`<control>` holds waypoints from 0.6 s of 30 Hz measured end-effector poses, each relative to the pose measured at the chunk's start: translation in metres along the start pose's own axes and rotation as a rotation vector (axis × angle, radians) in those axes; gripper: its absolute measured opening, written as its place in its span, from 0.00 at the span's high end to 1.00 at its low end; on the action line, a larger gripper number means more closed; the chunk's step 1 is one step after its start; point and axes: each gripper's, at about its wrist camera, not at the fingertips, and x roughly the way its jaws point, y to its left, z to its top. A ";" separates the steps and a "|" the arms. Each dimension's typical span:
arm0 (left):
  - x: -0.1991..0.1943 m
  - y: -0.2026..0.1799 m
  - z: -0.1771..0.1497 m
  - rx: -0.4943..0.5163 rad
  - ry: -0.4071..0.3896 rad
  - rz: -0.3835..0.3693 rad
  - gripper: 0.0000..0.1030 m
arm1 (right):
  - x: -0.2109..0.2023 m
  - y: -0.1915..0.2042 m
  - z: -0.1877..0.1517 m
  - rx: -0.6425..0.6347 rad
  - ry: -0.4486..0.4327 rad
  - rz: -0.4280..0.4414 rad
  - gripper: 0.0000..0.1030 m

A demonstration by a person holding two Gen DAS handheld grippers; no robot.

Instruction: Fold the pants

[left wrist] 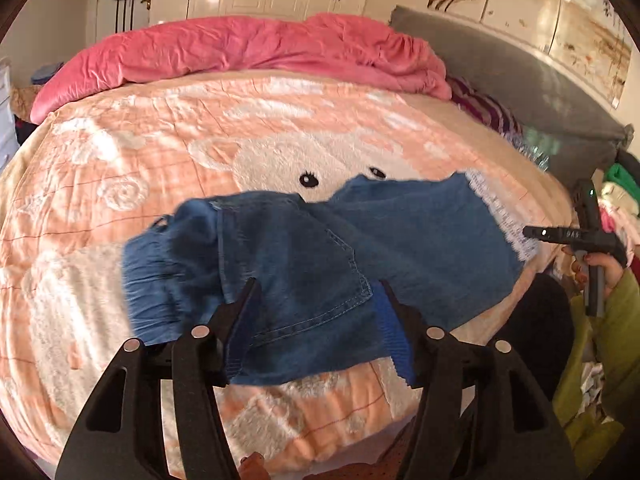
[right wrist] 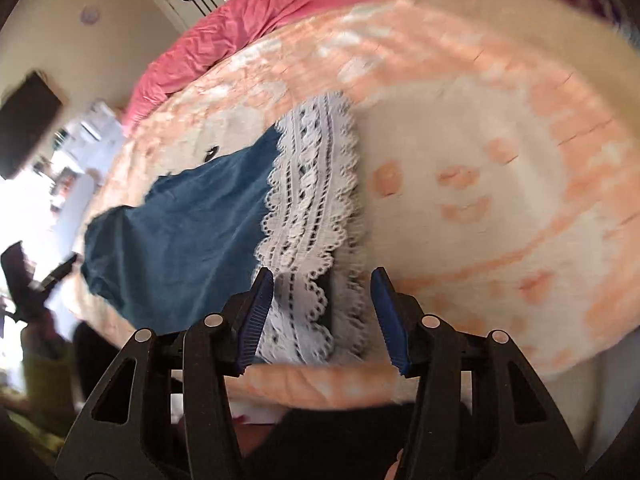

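**A:** What is the biggest thing in front of you?

**B:** Your bed, covered by a peach blanket (left wrist: 168,152) with a white cartoon face. A rumpled pink duvet (left wrist: 240,52) is bunched along its far side.

**A:** And the pants?

**B:** The blue denim pants (left wrist: 304,256) lie on the blanket near your edge of the bed, folded over on themselves. Their white lace cuff (right wrist: 308,200) points toward your right side.

**A:** How are your tools?

**B:** Your left gripper (left wrist: 316,292) hovers over the near edge of the denim with its jaws apart; the cloth shows between the fingers, but I cannot see the pads pressing it. Your right gripper (right wrist: 322,280) stands with its jaws parted too, just above the lace cuff, which lies flat and free between them. That view is blurred.
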 end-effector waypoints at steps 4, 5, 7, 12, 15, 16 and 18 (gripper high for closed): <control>0.023 0.007 -0.008 -0.007 0.066 0.094 0.44 | 0.015 -0.003 -0.004 0.035 0.027 0.050 0.58; 0.026 0.009 -0.011 -0.006 0.074 0.115 0.44 | 0.015 -0.003 -0.005 0.043 0.025 0.070 0.64; 0.031 0.013 -0.013 -0.017 0.082 0.105 0.44 | 0.015 -0.001 -0.008 0.039 0.037 0.107 0.80; 0.036 0.026 -0.018 -0.033 0.099 0.098 0.44 | 0.013 0.006 -0.007 0.004 0.020 0.053 0.89; 0.031 0.033 -0.022 -0.040 0.103 0.094 0.47 | -0.004 0.009 -0.007 -0.042 -0.014 0.010 0.90; 0.028 0.035 -0.024 -0.038 0.103 0.091 0.49 | -0.005 0.009 -0.006 -0.053 -0.016 0.000 0.90; 0.026 0.040 -0.028 -0.046 0.103 0.084 0.51 | 0.005 0.008 -0.009 -0.062 0.019 -0.032 0.90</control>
